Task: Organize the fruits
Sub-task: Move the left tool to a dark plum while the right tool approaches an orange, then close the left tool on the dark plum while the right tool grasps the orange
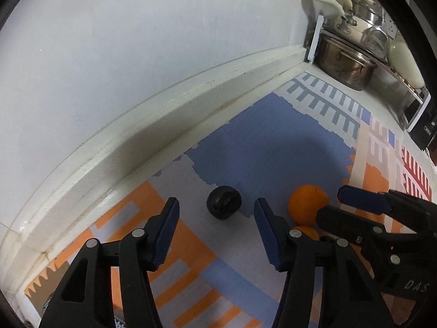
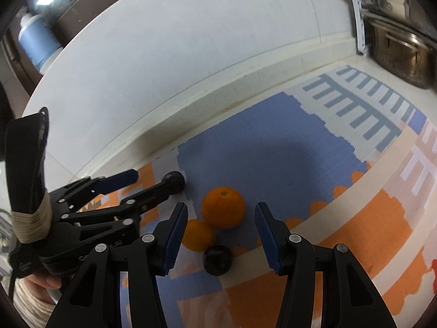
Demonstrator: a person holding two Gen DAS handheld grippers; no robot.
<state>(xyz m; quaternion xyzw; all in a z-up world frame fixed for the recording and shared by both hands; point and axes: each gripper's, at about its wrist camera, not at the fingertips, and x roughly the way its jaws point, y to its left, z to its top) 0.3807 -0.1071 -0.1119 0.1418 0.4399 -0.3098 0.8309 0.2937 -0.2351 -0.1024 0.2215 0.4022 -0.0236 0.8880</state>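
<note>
A dark plum [image 1: 224, 202] lies on the patterned mat just ahead of my open, empty left gripper [image 1: 217, 231]. To its right sit a large orange [image 1: 307, 201] and a smaller orange [image 1: 307, 232], partly hidden by the right gripper. In the right wrist view my open, empty right gripper [image 2: 221, 235] hovers over the large orange [image 2: 222, 207], the smaller orange [image 2: 198, 235] and a second dark plum [image 2: 217, 259]. The left gripper [image 2: 153, 181] is at the left, next to the first plum [image 2: 174, 181].
The colourful mat [image 1: 267, 147] lies against a raised white ledge and wall [image 1: 164, 104]. Steel pots [image 1: 347, 65] and kitchenware stand on a rack at the far right. A blue-labelled bottle [image 2: 38, 43] is at the upper left.
</note>
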